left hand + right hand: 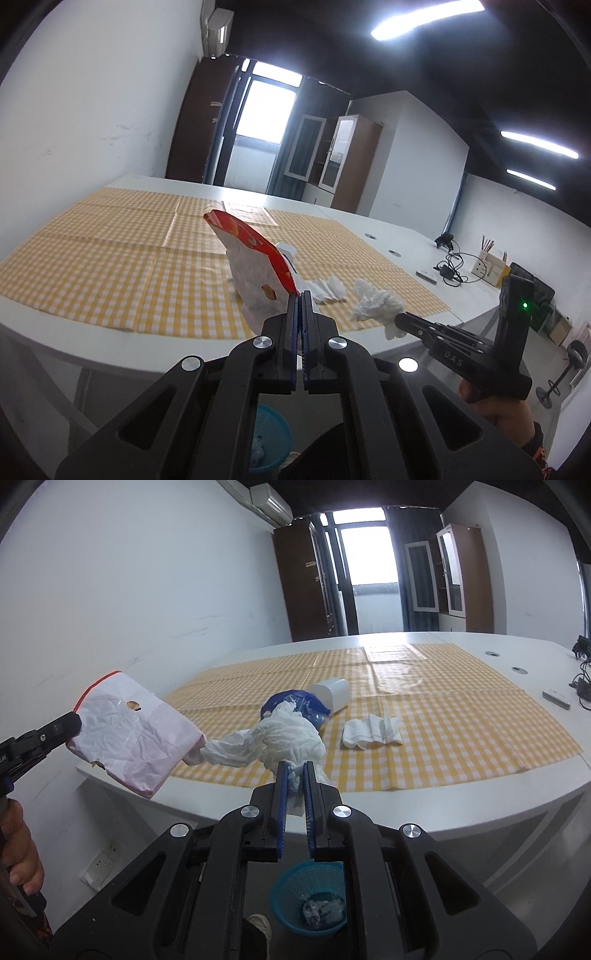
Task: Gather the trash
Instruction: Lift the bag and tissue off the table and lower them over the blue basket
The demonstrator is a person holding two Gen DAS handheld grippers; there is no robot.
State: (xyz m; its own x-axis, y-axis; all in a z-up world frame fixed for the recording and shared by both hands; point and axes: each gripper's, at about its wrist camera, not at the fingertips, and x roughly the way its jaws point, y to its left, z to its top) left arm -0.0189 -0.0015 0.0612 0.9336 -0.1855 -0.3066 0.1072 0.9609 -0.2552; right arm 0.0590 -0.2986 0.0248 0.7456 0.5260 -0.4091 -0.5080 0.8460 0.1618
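Observation:
My left gripper point(300, 295) is shut on the corner of a red and white snack bag point(255, 266), held in the air at the table's near edge. My right gripper point(295, 766) is shut on a crumpled white tissue point(280, 738), also lifted off the table. In the right wrist view the left gripper point(75, 720) holds the bag point(133, 738) to the left of the tissue. A blue mesh basket point(314, 897) with some trash in it stands on the floor below both grippers. A folded tissue point(371, 731), a blue plastic wrapper point(295, 703) and a tipped white cup point(332, 696) lie on the checked cloth.
The white table point(443, 812) carries a yellow checked cloth point(461, 720). A remote point(556, 698), cables point(452, 269) and a pencil holder point(491, 264) sit at its right end. A wall socket point(98, 867) is low on the left wall. A person's hand point(18, 849) grips the left handle.

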